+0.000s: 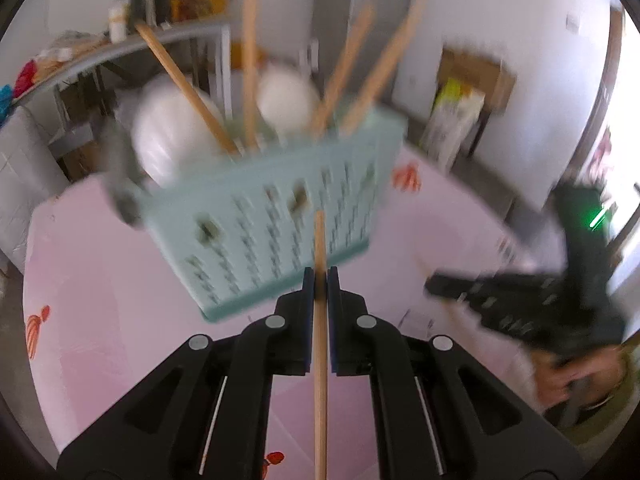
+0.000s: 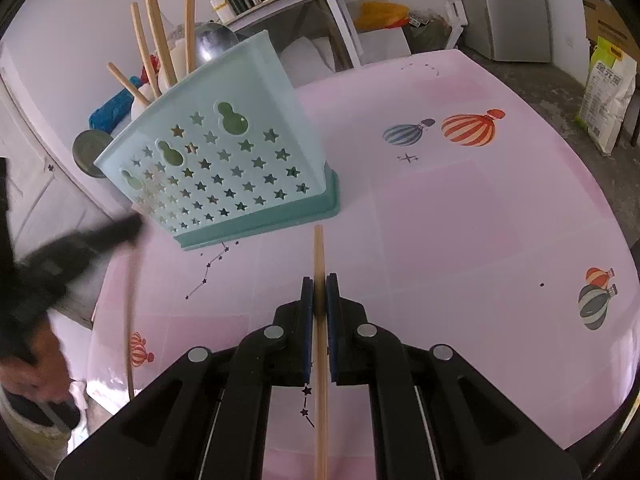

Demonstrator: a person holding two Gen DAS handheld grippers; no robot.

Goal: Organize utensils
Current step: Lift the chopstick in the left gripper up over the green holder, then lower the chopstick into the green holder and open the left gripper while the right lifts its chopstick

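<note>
Both grippers, left gripper [image 1: 318, 280] and right gripper [image 2: 319, 288], pinch one chopstick [image 1: 320, 320] each; thin, stiff, light, probably slippery. Grip mid-shaft; holder [image 2: 224, 152] stands near the table's far edge.

The left view is motion-blurred: the holder [image 1: 276, 216], its chopsticks [image 1: 250, 60] and white spoons [image 1: 286, 98] smear. Each held chopstick [image 1: 320, 340] runs off the bottom edge. The holder's wall hides the utensils' lower ends.

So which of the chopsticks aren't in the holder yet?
Two: one clamped in the left gripper and one in the right gripper. The rest stand upright in the pale blue holder.
</note>
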